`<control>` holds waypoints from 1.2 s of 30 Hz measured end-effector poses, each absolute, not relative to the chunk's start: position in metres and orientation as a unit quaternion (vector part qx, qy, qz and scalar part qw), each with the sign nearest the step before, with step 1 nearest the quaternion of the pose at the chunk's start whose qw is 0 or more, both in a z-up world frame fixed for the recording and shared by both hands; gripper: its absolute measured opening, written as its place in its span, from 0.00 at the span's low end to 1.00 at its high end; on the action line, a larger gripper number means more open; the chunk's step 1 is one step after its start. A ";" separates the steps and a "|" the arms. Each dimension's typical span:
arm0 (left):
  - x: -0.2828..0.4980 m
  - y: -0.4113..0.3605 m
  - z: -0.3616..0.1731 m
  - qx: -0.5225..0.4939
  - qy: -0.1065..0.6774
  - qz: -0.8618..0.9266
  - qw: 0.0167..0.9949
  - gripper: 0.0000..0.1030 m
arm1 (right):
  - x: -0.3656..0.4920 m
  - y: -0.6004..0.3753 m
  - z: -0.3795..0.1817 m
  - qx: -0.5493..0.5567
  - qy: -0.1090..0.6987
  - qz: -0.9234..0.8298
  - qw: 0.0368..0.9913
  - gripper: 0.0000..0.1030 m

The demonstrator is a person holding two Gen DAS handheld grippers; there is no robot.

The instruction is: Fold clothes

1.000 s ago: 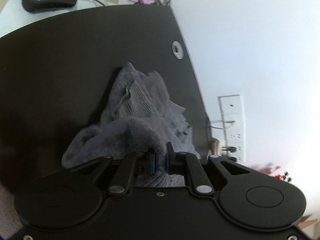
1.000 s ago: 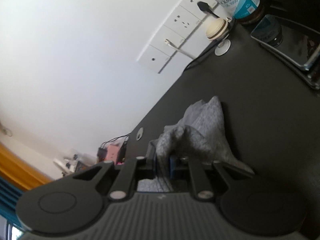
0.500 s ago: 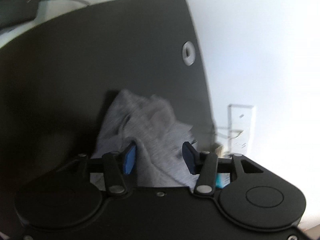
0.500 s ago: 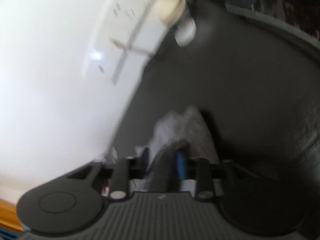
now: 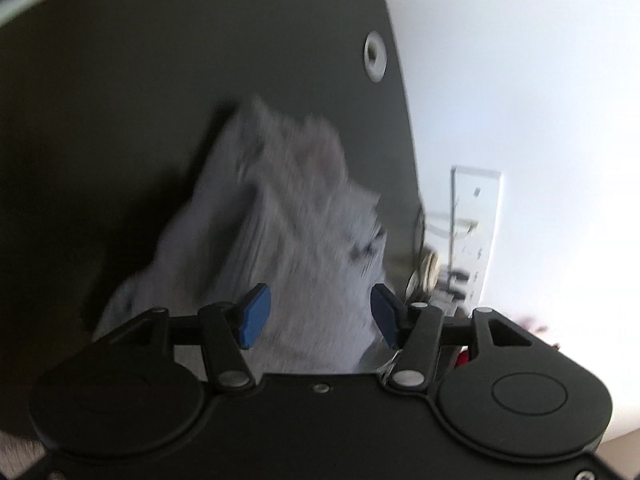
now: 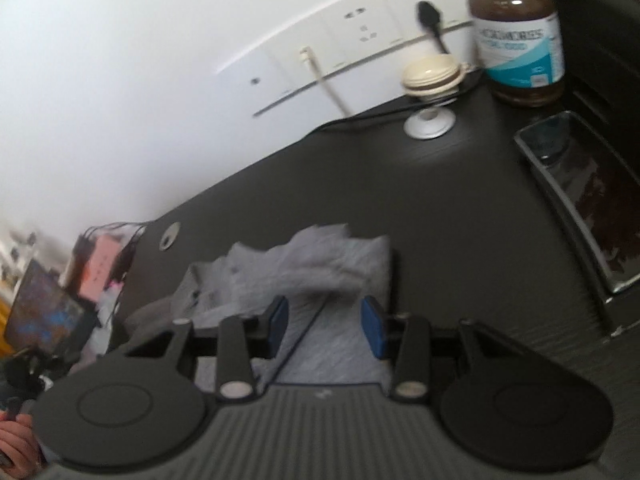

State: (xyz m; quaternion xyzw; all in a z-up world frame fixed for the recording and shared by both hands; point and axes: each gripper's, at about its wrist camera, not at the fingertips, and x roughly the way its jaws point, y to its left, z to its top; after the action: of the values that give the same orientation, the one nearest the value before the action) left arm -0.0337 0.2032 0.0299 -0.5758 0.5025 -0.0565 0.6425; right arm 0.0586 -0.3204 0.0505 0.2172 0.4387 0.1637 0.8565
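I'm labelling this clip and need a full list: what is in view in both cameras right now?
Cloth: one, grey, crumpled on the desk.
Desk: one, black, against the wall.
Supplement bottle: one, brown, white cap, back of the desk.
Wall sockets: one row, white, one black plug in.
Tray: one, dark, right side of the desk.
Left hand-held gripper: blue pads, jaws opening, clear of the cloth.
Right hand-held gripper: blue pads, jaws opening, clear of the cloth.
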 end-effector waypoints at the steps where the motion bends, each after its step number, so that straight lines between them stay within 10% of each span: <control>1: -0.036 0.197 0.030 -0.570 0.506 -0.056 0.645 0.57 | 0.055 -0.317 0.052 0.218 0.438 0.170 0.856 0.51; 4: -0.036 0.191 0.031 -0.559 0.502 -0.033 0.659 0.58 | 0.051 -0.303 0.061 0.222 0.424 0.173 0.861 0.79; 8: -0.038 0.205 0.031 -0.572 0.485 -0.015 0.662 0.61 | 0.064 -0.279 0.061 0.218 0.437 0.154 0.859 0.79; 18: -0.045 0.226 0.039 -0.520 0.490 0.033 0.699 0.62 | 0.077 -0.274 0.043 0.217 0.476 0.086 0.848 0.54; 32: -0.023 0.201 0.032 -0.482 0.523 -0.009 0.703 0.61 | 0.072 -0.285 0.040 0.252 0.473 0.089 0.840 0.50; 36: -0.025 0.195 0.022 -0.489 0.528 -0.001 0.694 0.37 | 0.078 -0.287 0.036 0.286 0.482 0.074 0.825 0.50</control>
State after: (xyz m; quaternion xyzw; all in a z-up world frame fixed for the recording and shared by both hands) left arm -0.0249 0.1955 0.0224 -0.4893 0.5278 -0.0008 0.6943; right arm 0.0780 -0.2874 0.0355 0.2859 0.4817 0.0739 0.8251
